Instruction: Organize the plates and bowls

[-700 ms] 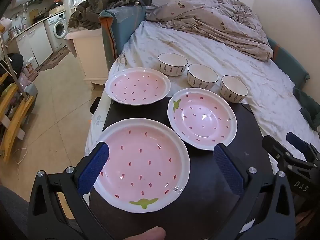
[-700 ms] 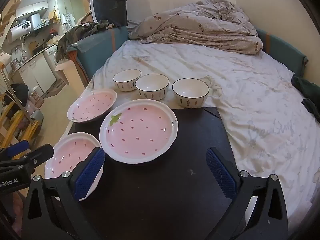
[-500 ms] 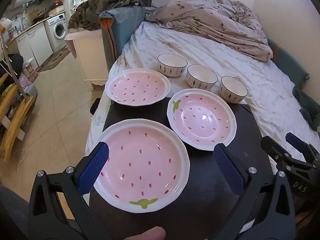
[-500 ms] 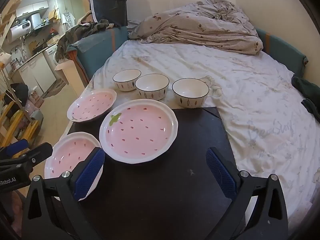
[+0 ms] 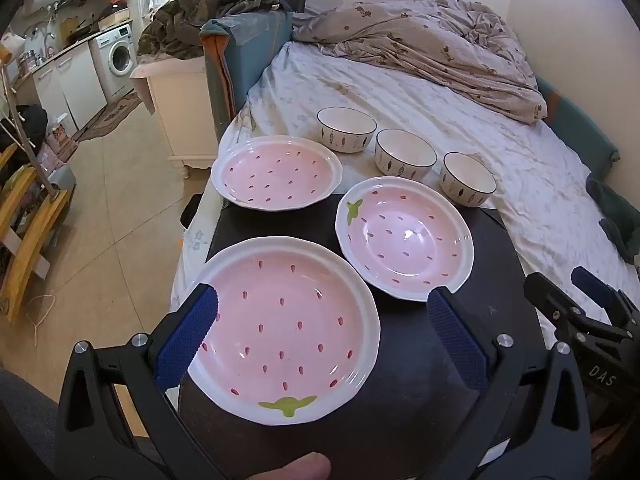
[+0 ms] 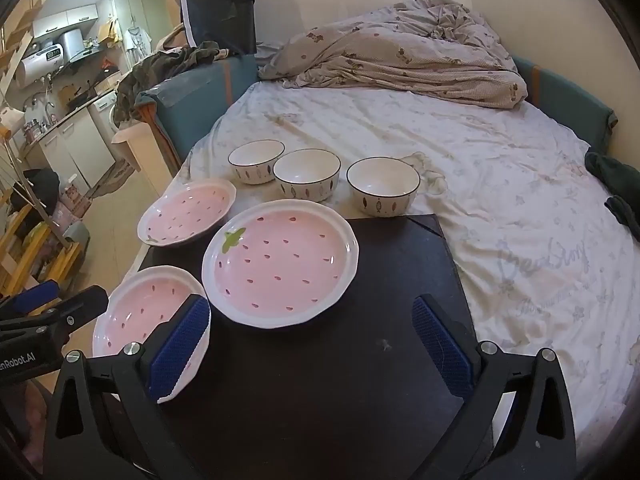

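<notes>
Both sets of jaws stood spread wide and empty, nothing between the pads touching them. Through the left gripper (image 5: 322, 334) I looked steeply down on the nearest strawberry plate (image 5: 286, 330); it sat between and just beyond the blue pads, its left rim partly hidden behind the left pad. Ahead of the right pad lay the middle plate (image 5: 404, 238), and further out, ahead of the left pad, the far plate (image 5: 276, 174), which sat half off the black board (image 5: 460, 400) onto the bedsheet (image 5: 440, 120).

Three white bowls (image 5: 404, 156) stood in a row beyond the plates, well ahead of the jaws, on the sheet.

Through the right gripper (image 6: 316, 344) I saw mostly bare board between the pads; the middle plate lay just ahead and to the left, the nearest plate behind the left pad.

Nothing stacked yet, as I judged it.

Risks noted:
- Plates are glazed, shallow and low-rimmed; a pad pinching the rim could slip and drop one onto another.
- The far plate straddles board edge and soft sheet, so it may rock when touched.
- Bowls on bedding could tip if nudged sideways.
- The two grippers sit close; each shows in the other's view, so they could collide over the nearest plate.
</notes>
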The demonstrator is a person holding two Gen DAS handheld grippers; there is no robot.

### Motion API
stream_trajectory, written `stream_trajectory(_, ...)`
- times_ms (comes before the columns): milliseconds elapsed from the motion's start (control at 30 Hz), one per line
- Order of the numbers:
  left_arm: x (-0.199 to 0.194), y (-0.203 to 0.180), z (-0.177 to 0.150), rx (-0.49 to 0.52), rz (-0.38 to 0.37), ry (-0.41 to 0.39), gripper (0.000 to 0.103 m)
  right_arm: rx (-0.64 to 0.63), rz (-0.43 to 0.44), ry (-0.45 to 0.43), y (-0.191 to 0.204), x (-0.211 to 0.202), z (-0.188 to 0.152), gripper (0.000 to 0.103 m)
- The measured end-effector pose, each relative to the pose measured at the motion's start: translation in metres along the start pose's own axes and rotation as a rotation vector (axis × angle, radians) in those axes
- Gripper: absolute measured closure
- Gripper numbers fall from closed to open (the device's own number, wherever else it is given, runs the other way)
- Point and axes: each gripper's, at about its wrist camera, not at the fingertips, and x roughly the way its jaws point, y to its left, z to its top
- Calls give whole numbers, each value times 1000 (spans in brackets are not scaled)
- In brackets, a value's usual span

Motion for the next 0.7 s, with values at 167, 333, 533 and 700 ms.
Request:
stream_trajectory(167,2,1,1,1,2,1,0,-2,-2,-1,0,0,0,0)
stream_trajectory(333,1,1,1,-3,0,7,0,-1,-14,1,-2,0,1,0)
stream_trajectory(533,2,2,1,-1,1,10,0,5,-15,-1,-4,1,2,0)
stream_trajectory(700,2,2,1,0,7,9,0,8,-7,0,-5,0,2,0)
